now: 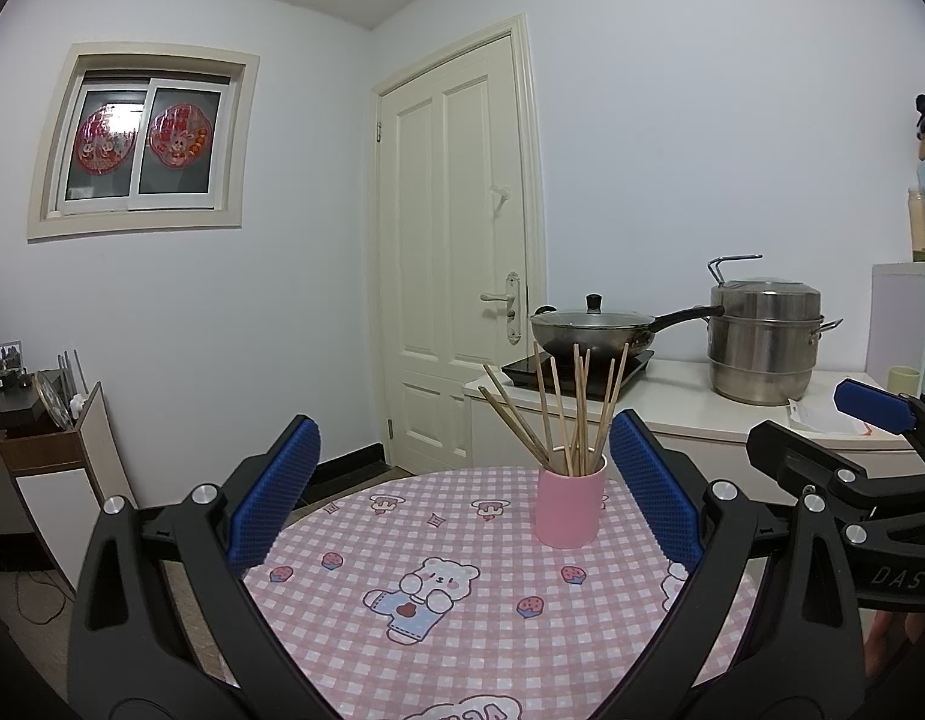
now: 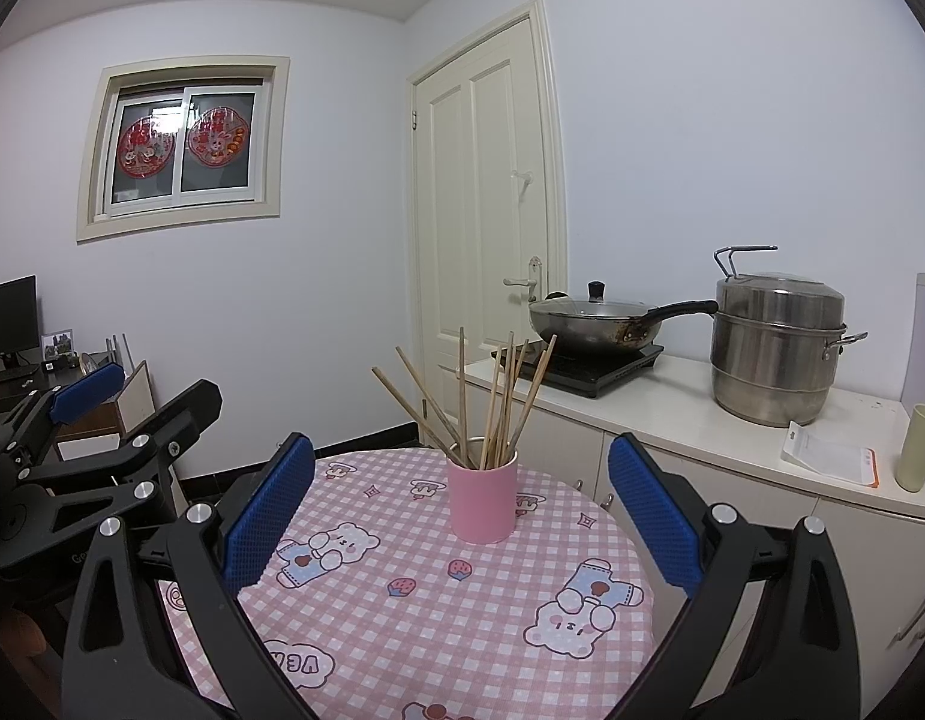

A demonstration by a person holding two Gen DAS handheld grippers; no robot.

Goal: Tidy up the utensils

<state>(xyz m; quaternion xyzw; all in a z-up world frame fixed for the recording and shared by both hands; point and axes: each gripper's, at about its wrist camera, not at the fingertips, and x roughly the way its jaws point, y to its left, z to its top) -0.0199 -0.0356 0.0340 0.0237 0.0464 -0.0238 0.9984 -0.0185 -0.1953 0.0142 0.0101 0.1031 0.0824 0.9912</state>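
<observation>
Left wrist view: the near edge of the round table (image 1: 462, 630) is cut off by the frame bottom and by the gripper body; chopstick lower ends are hidden inside the pink cup (image 1: 569, 504), and the exact count is hard to tell where they overlap. The cup stands upright on the pink checked cloth toward the table's far side, with wooden chopsticks (image 1: 558, 414) fanned out of it, most leaning left. Left gripper (image 1: 462, 498) jaws spread wide, holding nothing; the cup sits just inside the right blue pad (image 1: 654, 498), not touching it. The right gripper (image 1: 870, 414) shows only partly at the frame's right edge, beyond the table; its opening can't be read here. Right wrist view: table near edge again cut off. The same pink cup (image 2: 482, 501) stands on the far half of the table, chopsticks (image 2: 492, 408) splayed, two leaning far left. Right gripper (image 2: 462, 504) jaws wide apart and empty, cup between the pads but clear of both. The left gripper (image 2: 90, 396) is partly visible left of the table.
</observation>
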